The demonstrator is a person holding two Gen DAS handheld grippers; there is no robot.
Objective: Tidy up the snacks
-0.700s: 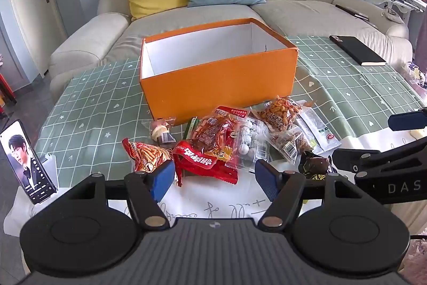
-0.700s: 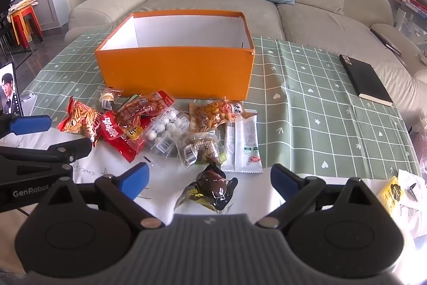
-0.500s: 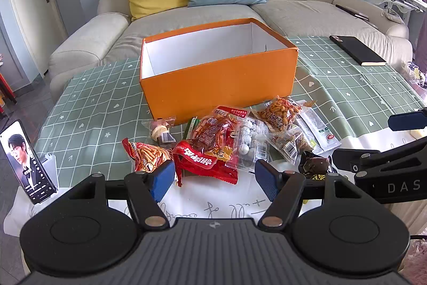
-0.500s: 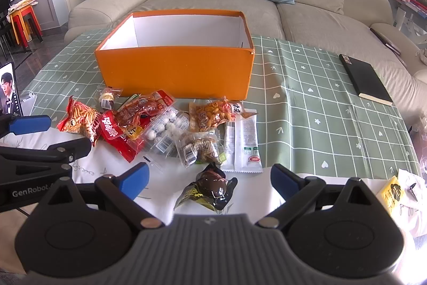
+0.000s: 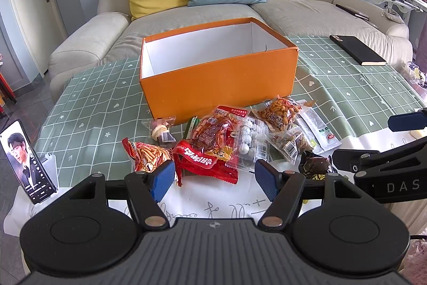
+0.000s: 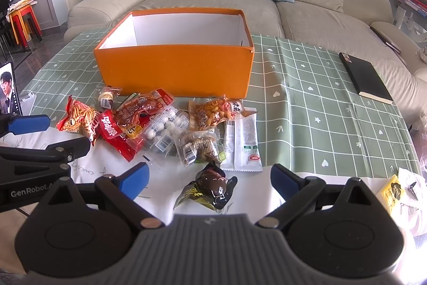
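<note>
An open orange box (image 5: 218,76) with a white inside stands on the green checked tablecloth; it also shows in the right wrist view (image 6: 173,66). Several snack packets lie in a pile in front of it: a red packet (image 5: 205,159), a crisp-stick bag (image 5: 145,155), a nut bag (image 5: 280,112), white sachets (image 6: 245,140) and a dark brown packet (image 6: 210,184). My left gripper (image 5: 214,179) is open and empty just before the red packet. My right gripper (image 6: 209,180) is open and empty, its fingers either side of the dark brown packet.
A phone (image 5: 26,162) stands on a holder at the left table edge. A black notebook (image 6: 365,79) lies on the right of the cloth. A yellow packet (image 6: 393,190) lies at the near right. A sofa (image 5: 213,10) with cushions is behind the table.
</note>
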